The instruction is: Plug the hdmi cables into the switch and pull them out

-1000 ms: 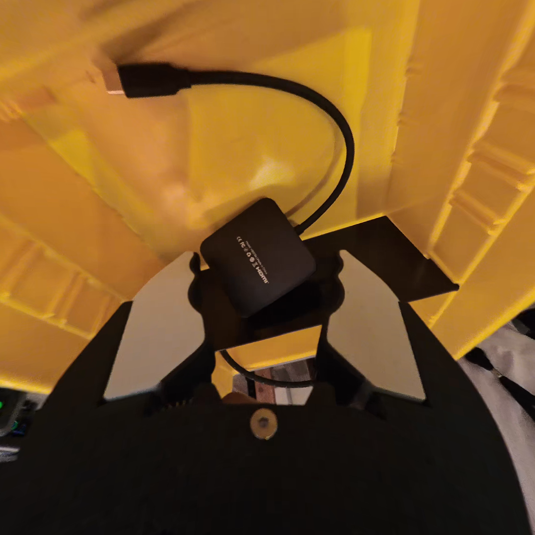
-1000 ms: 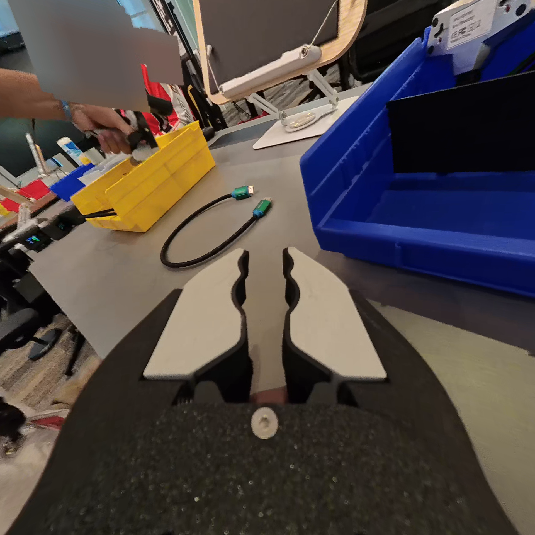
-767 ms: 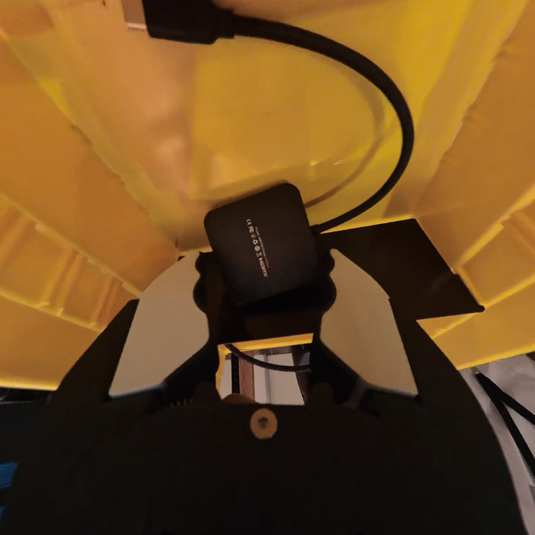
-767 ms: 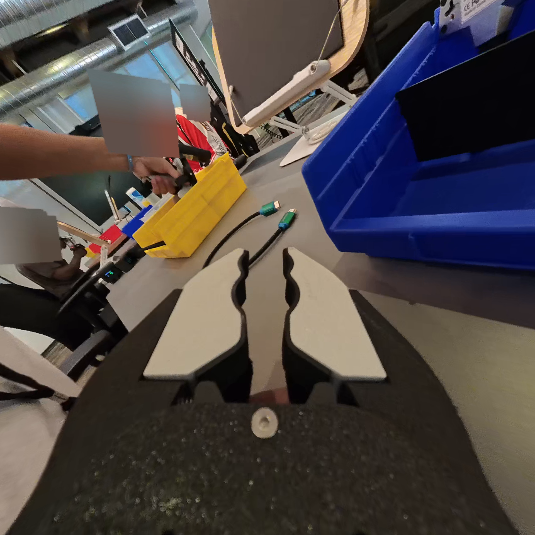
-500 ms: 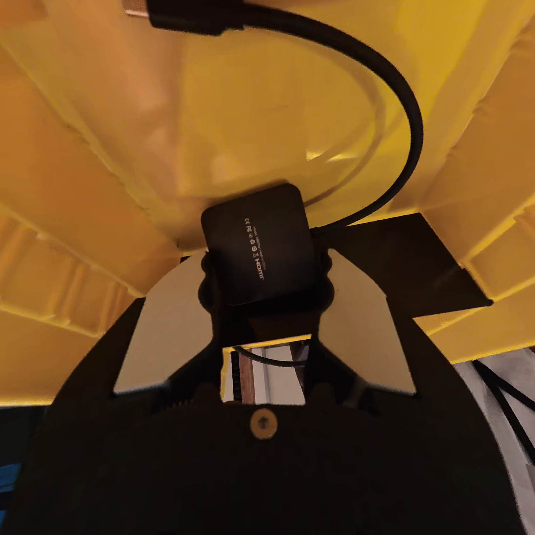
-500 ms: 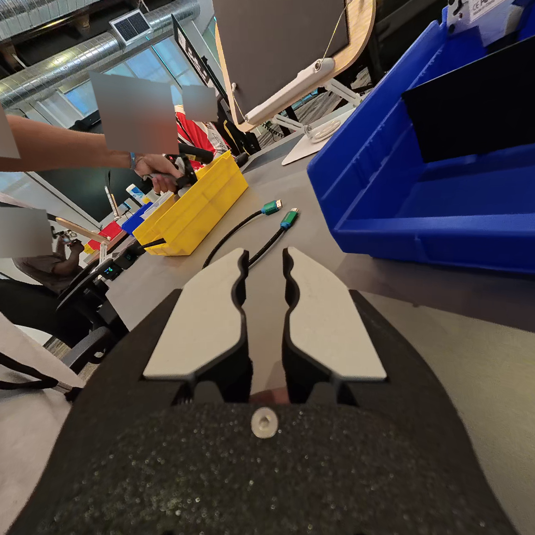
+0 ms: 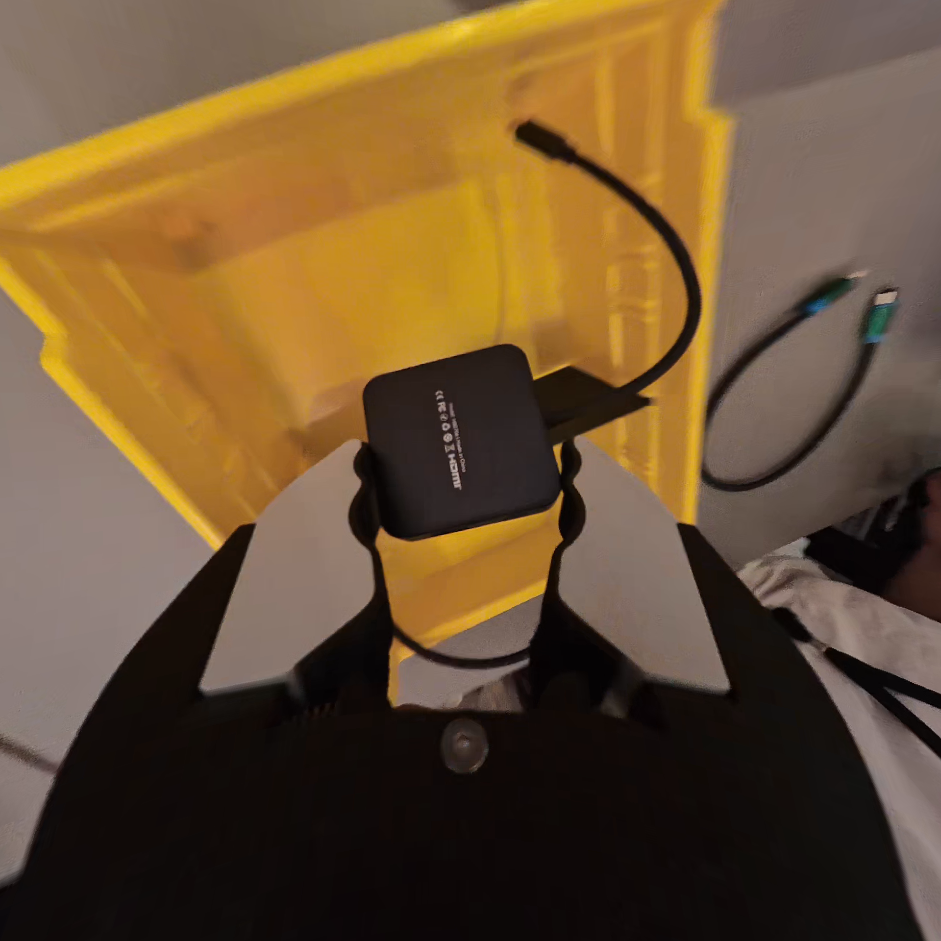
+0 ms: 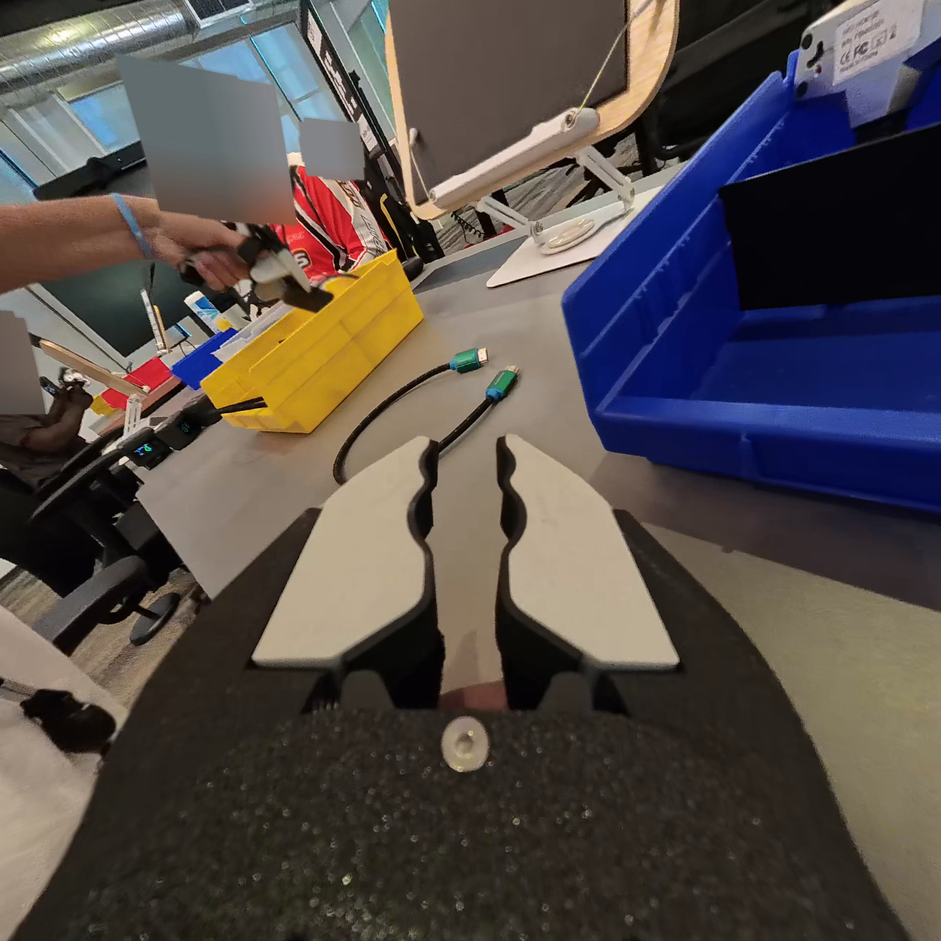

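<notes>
My left gripper [image 7: 463, 458] is shut on the black square HDMI switch [image 7: 458, 438] and holds it in the air above the yellow bin [image 7: 315, 265]. The switch's short black pigtail cable [image 7: 682, 315] arcs up and ends in a black plug [image 7: 540, 140]. A black HDMI cable [image 8: 387, 402] with two green plugs [image 8: 468, 359] lies looped on the grey table; it also shows in the left wrist view [image 7: 814, 397]. My right gripper [image 8: 466, 448] hovers low over the table just short of that cable, slightly open and empty. In the right wrist view the left gripper [image 8: 285, 285] shows above the yellow bin [image 8: 315, 356].
A large blue bin [image 8: 764, 422] with a black panel inside stands to the right of the cable. A stand with a dark board [image 8: 509, 127] is at the table's back. A thin black cable [image 8: 239, 407] sticks out of the yellow bin's near end. People and chairs are at the left. My right fingertips sit around 55 centimeters from my left ones.
My left gripper has closed on the switch and lifted it up out of the yellow bin, the pigtail trailing. The right gripper has stayed nearly still.
</notes>
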`<control>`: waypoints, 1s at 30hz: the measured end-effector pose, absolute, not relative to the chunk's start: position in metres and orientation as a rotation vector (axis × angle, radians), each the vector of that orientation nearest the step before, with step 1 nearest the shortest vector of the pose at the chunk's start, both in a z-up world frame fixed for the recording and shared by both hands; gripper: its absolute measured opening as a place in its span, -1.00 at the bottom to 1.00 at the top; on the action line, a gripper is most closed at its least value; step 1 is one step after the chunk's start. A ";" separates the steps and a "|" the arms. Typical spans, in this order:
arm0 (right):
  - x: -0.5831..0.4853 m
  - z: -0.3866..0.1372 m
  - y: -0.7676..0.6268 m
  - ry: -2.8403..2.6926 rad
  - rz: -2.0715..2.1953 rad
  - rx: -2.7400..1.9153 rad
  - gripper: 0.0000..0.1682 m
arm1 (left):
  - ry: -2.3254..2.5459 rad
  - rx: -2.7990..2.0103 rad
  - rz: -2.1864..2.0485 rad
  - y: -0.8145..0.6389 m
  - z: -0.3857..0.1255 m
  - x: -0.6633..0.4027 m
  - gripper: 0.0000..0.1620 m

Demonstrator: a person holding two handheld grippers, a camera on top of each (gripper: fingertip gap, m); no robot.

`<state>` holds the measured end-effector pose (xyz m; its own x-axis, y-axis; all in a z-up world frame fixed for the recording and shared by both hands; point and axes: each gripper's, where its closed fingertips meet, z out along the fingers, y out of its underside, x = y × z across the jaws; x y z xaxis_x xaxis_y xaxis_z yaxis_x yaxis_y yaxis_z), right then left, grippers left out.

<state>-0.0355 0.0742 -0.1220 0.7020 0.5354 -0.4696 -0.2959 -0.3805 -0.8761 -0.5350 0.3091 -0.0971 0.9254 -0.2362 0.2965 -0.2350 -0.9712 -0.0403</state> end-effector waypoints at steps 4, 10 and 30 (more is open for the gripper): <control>-0.035 -0.119 0.072 -0.208 0.853 -1.740 -0.75 | 0.364 -2.782 -0.699 0.301 -0.054 -0.512 -0.13; -0.050 -0.112 0.072 -0.278 0.819 -1.714 -0.76 | 0.492 -2.194 -0.863 0.255 -0.002 -0.444 -0.13; -0.236 -0.034 0.100 -0.465 1.612 -1.624 -0.42 | 0.875 -1.313 0.025 0.112 -0.014 -0.256 -0.14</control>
<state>-0.2362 0.1005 -0.0345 0.1268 0.7326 -0.6688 -0.2640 -0.6250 -0.7347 -0.2561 0.1119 -0.0142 0.6903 -0.4489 -0.5674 -0.4803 0.3022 -0.8234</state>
